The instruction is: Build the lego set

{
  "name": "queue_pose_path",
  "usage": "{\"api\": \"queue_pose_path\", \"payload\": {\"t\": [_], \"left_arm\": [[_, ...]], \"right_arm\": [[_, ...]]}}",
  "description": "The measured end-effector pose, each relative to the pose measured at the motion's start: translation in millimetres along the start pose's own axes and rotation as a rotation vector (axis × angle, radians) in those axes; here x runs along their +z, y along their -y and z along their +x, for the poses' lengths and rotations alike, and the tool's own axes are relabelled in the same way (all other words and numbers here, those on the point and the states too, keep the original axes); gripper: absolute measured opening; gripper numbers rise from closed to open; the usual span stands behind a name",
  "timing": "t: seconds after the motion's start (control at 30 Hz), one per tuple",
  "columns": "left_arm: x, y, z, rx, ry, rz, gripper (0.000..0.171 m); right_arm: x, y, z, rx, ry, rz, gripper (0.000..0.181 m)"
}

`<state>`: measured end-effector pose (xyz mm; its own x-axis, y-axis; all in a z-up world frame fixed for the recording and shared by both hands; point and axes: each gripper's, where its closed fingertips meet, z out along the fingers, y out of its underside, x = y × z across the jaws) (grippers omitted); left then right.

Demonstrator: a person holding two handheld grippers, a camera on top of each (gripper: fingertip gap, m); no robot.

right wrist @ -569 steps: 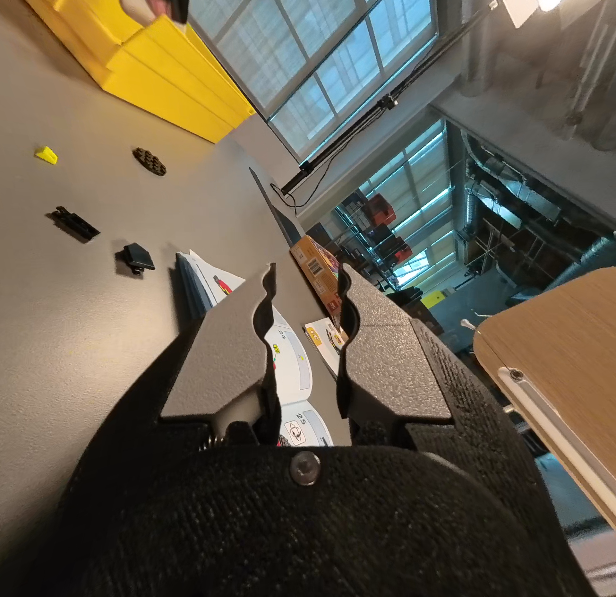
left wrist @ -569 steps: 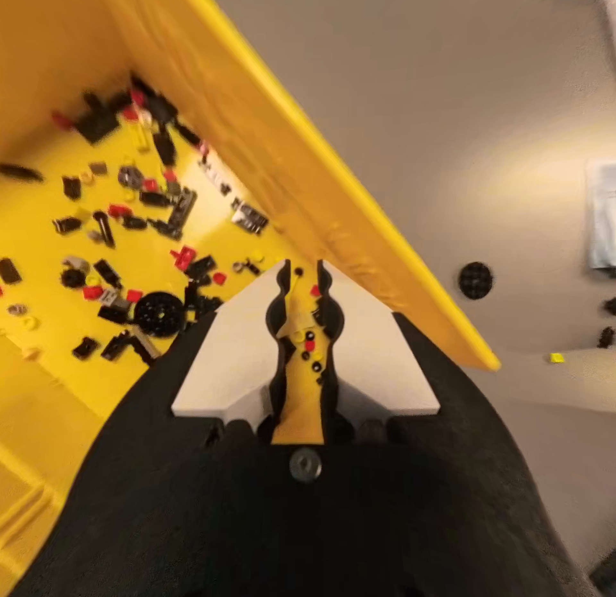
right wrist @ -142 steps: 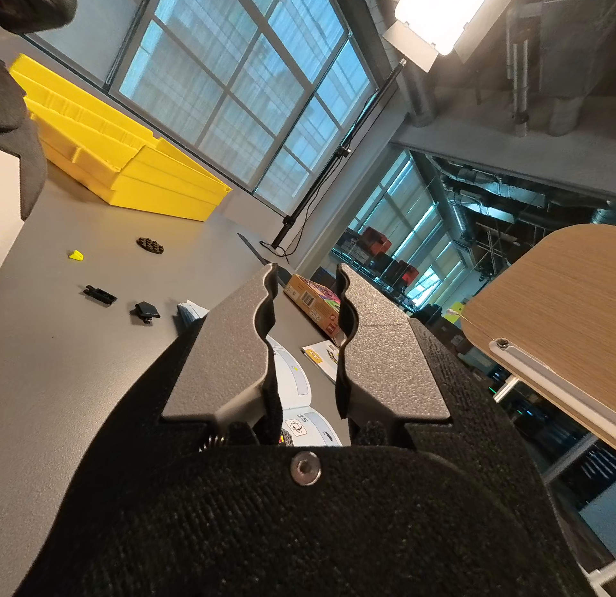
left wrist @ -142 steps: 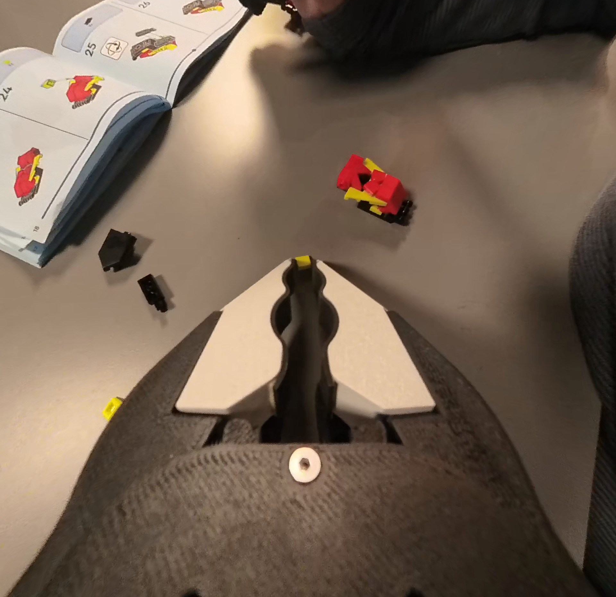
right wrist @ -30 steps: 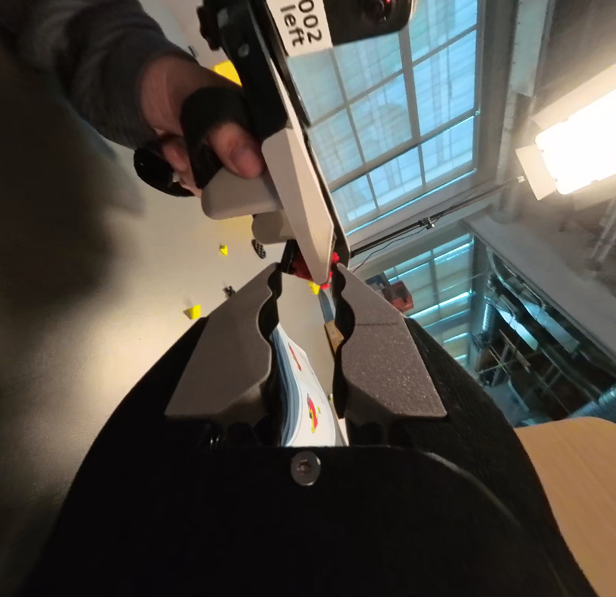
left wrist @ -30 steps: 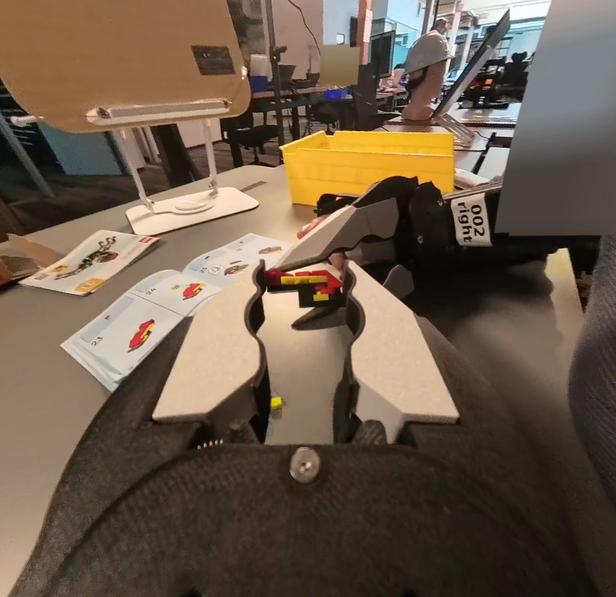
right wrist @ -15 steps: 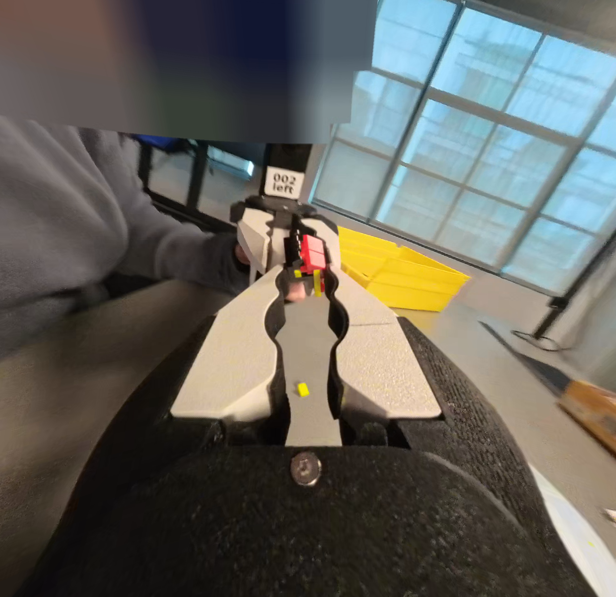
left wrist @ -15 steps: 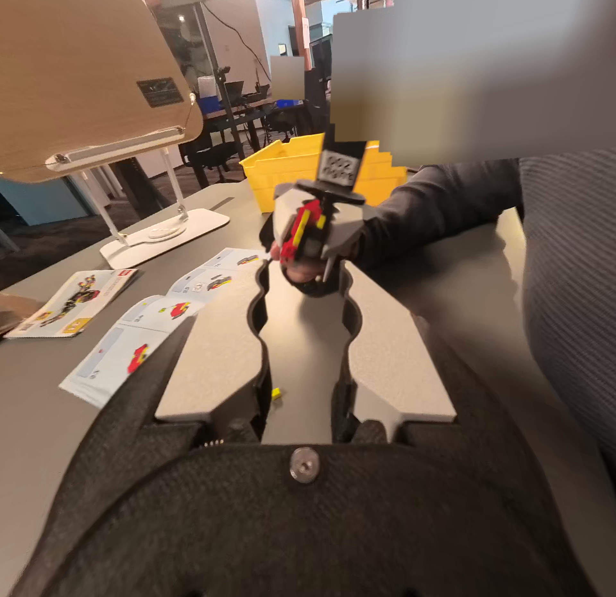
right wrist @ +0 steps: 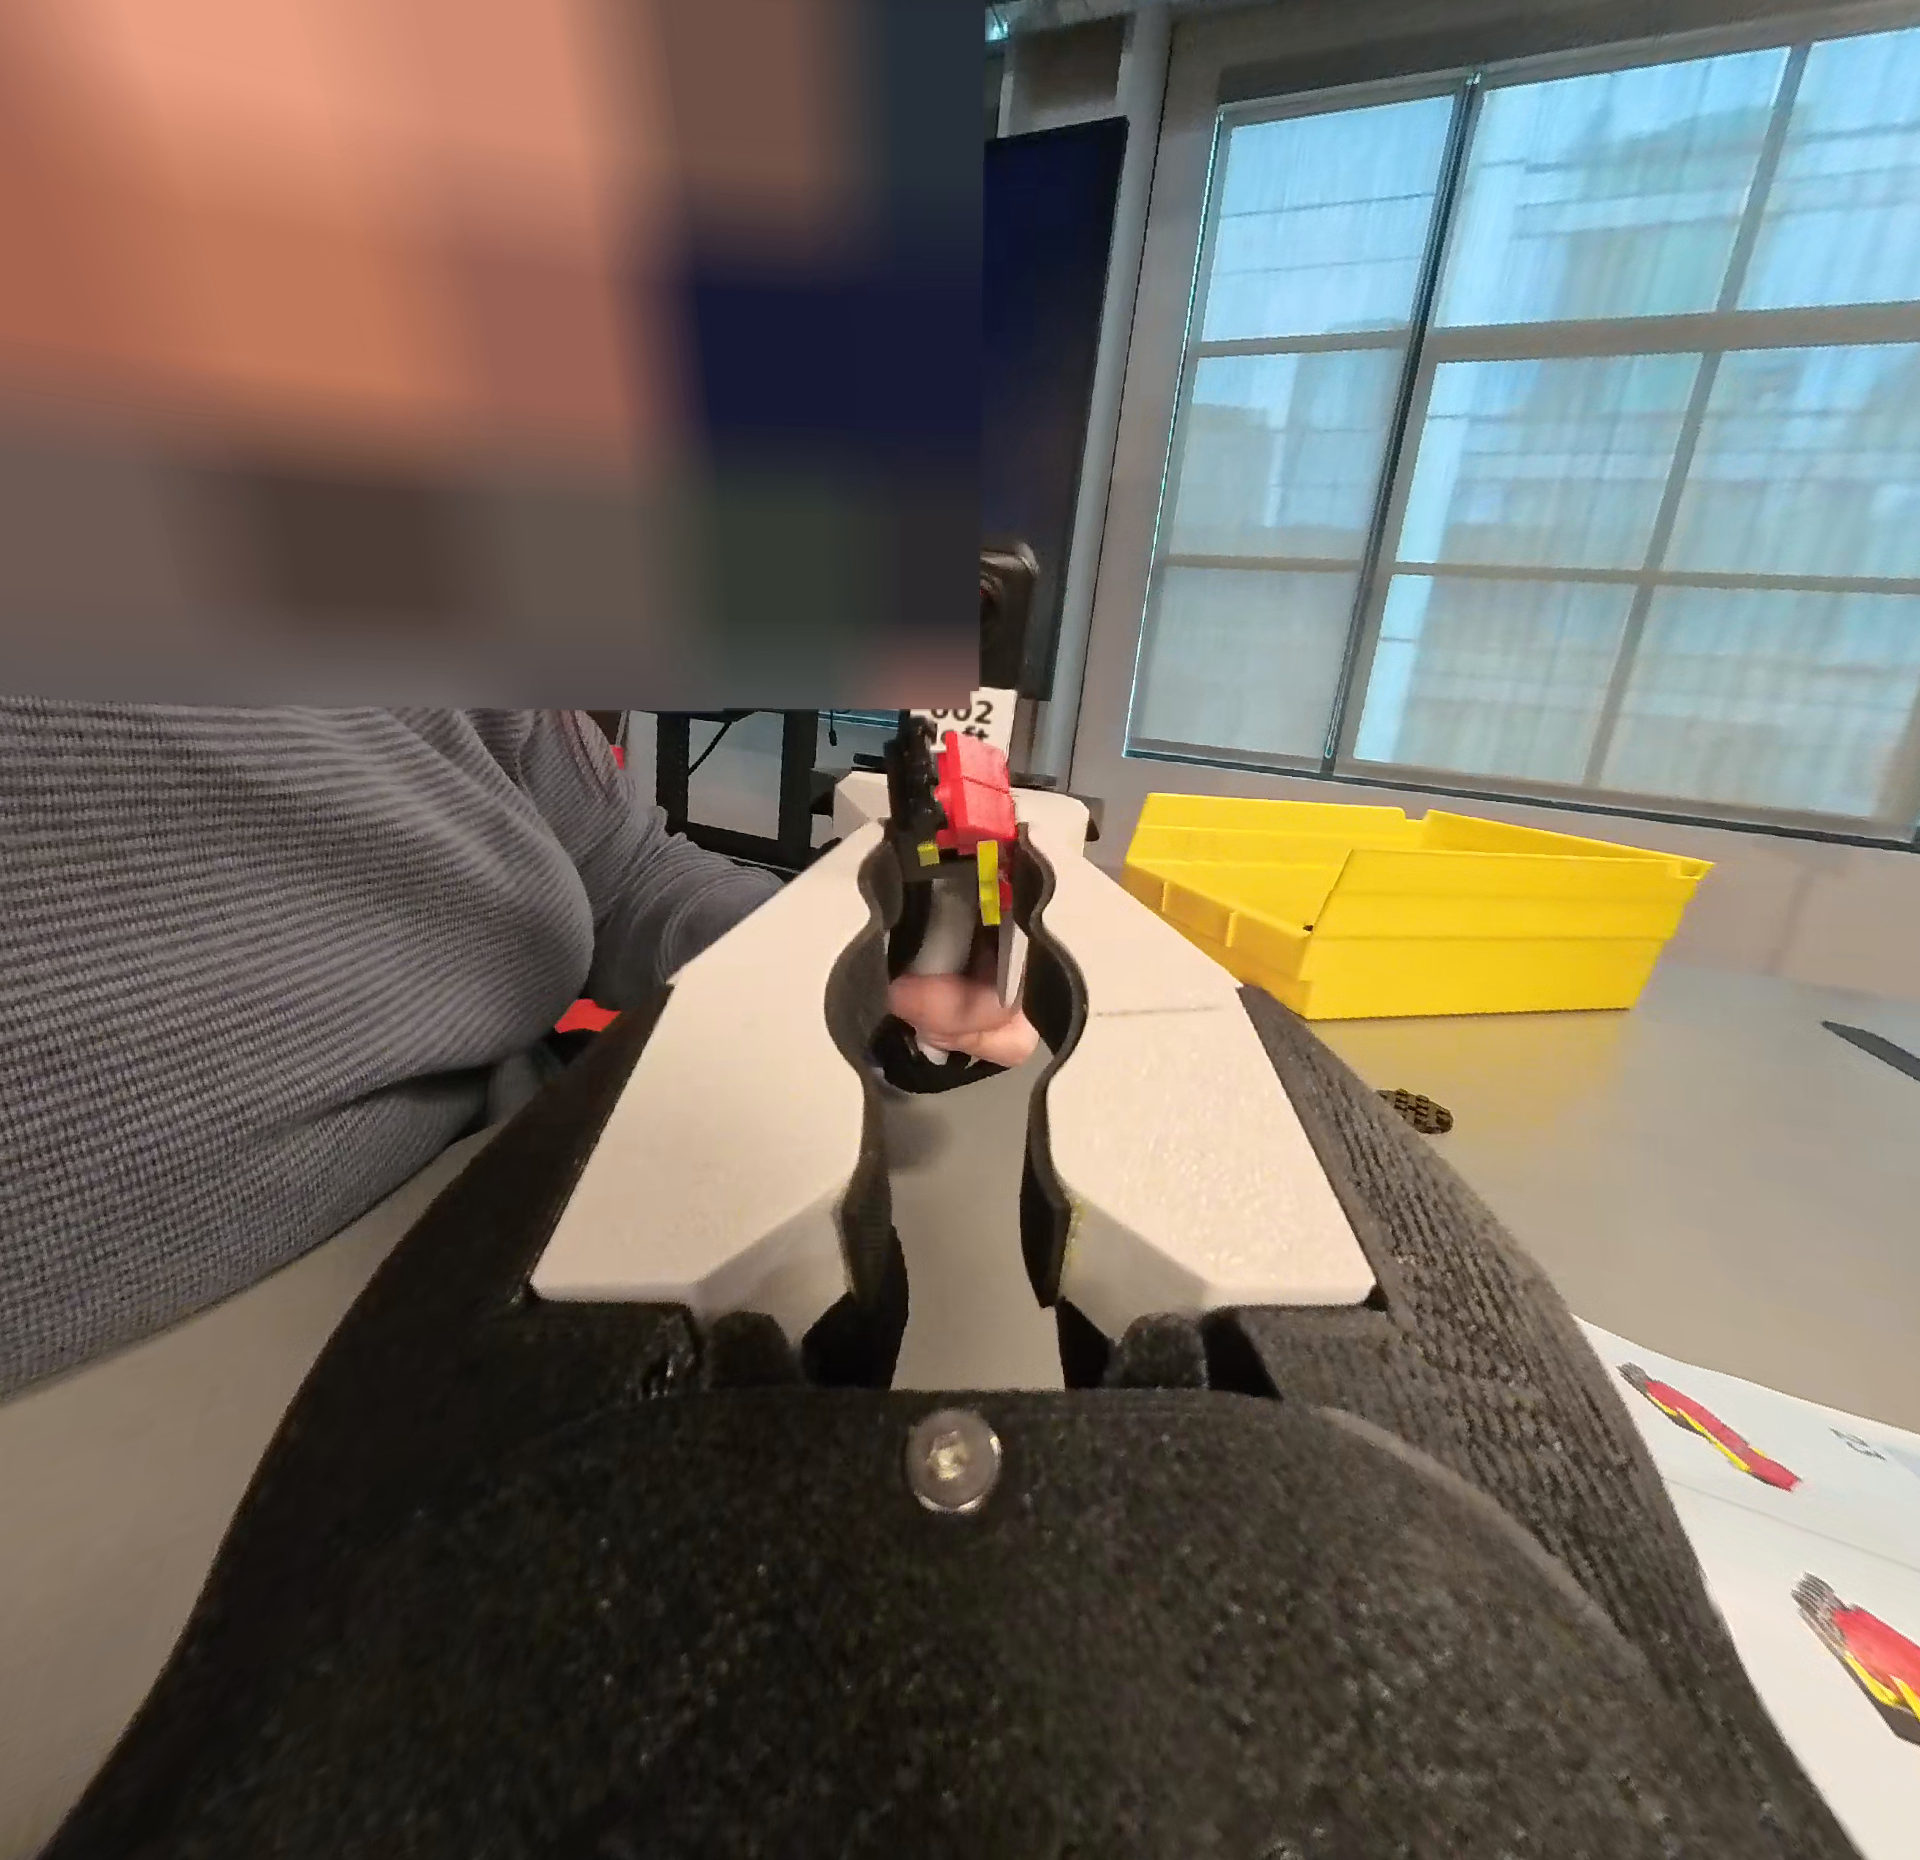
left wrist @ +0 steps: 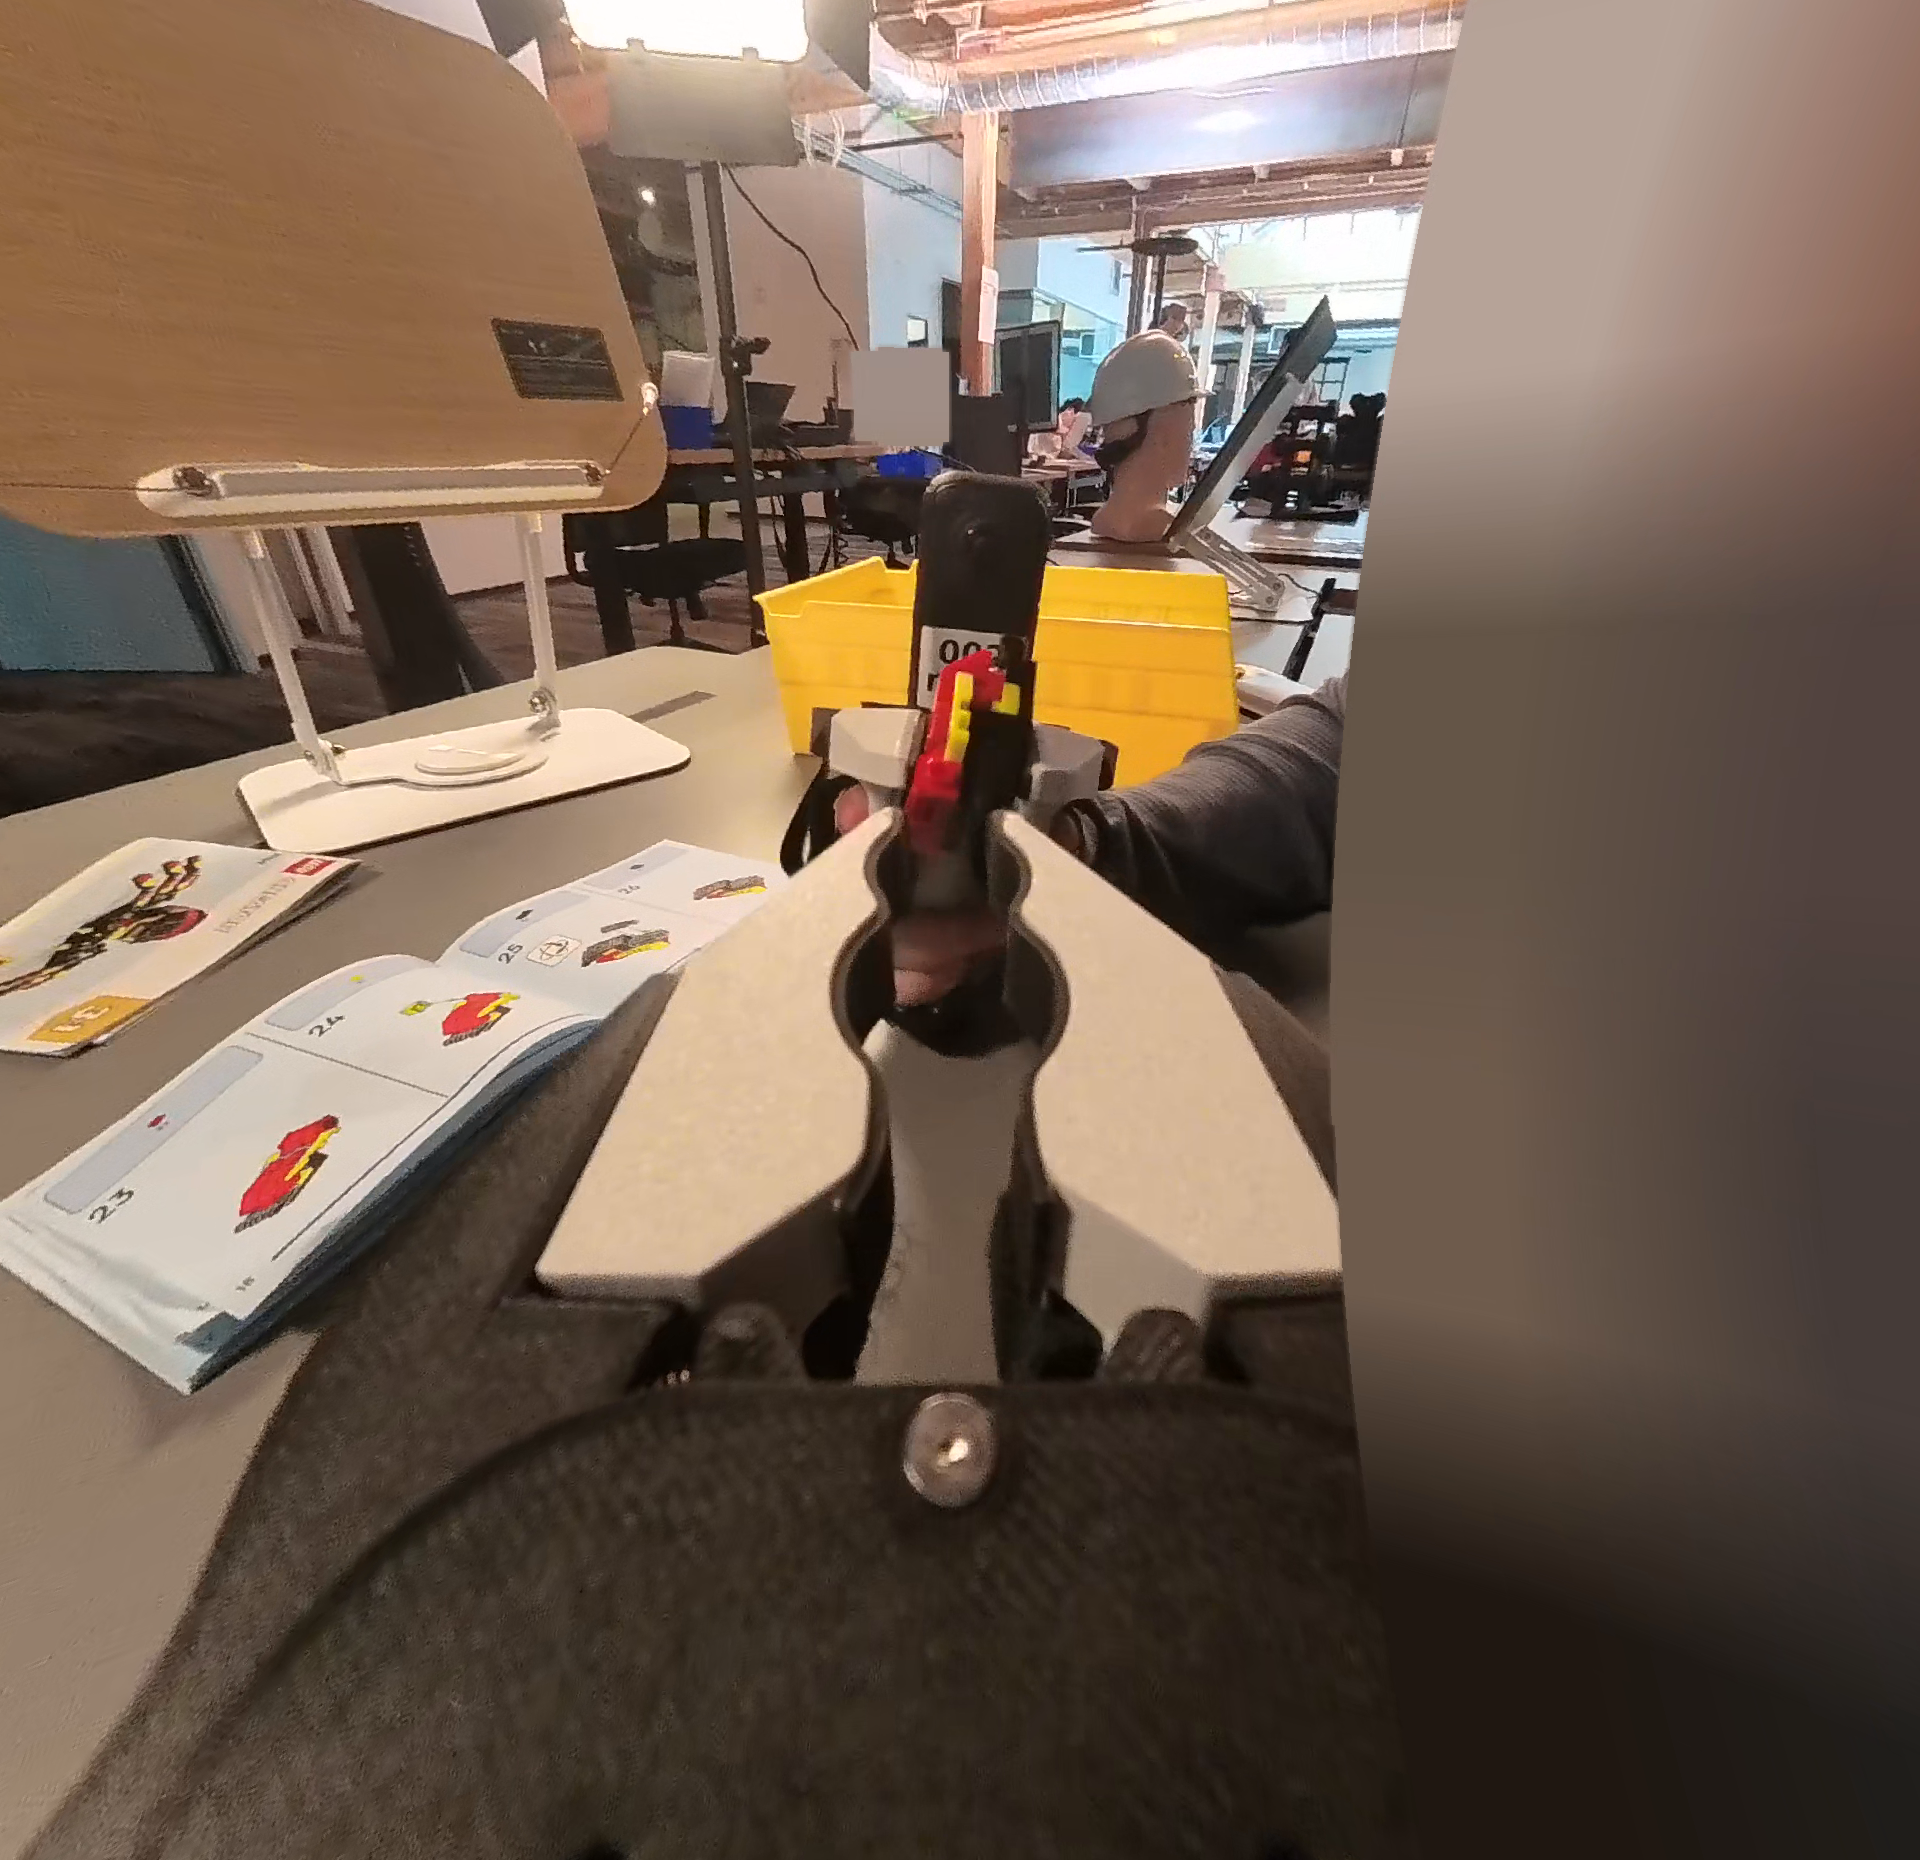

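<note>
The lego model [left wrist: 951, 761], a small red, yellow and black build, stands upright in the air between my two grippers, which face each other tip to tip. In the right wrist view my right gripper [right wrist: 956, 846] is shut on the model [right wrist: 971, 802], which fills the gap between its tips. In the left wrist view my left gripper [left wrist: 948, 836] has its jaws narrowed onto the model's lower end. The right gripper's pale fingers [left wrist: 871, 750] show just behind the model. A hand [right wrist: 956, 1021] shows behind the model.
An open instruction booklet [left wrist: 343, 1062] and a leaflet [left wrist: 135, 927] lie on the grey table to the left. A yellow bin [right wrist: 1403, 906] stands behind, and a black round piece [right wrist: 1413, 1114] lies near it. A wooden-topped stand has its white base [left wrist: 468, 771] at the back. The person's sleeve [right wrist: 260, 979] fills the left. Both grippers' tips are close together, under 4 cm apart.
A second ago the model lay crosswise in my left gripper. Then the right gripper took it upright. Now the left jaws have narrowed onto its lower end, and the grippers are closer together.
</note>
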<state>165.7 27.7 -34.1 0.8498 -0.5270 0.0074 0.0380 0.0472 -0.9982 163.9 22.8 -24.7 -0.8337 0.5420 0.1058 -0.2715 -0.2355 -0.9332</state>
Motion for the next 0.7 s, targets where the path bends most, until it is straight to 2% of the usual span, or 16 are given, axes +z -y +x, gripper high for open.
{"api": "queue_pose_path", "payload": {"t": [0.7], "left_arm": [[0.2, 1.2, 2.1, 0.033, -0.003, 0.018, 0.012]], "right_arm": [[0.1, -0.4, -4.0, 0.003, 0.030, -0.003, 0.018]]}}
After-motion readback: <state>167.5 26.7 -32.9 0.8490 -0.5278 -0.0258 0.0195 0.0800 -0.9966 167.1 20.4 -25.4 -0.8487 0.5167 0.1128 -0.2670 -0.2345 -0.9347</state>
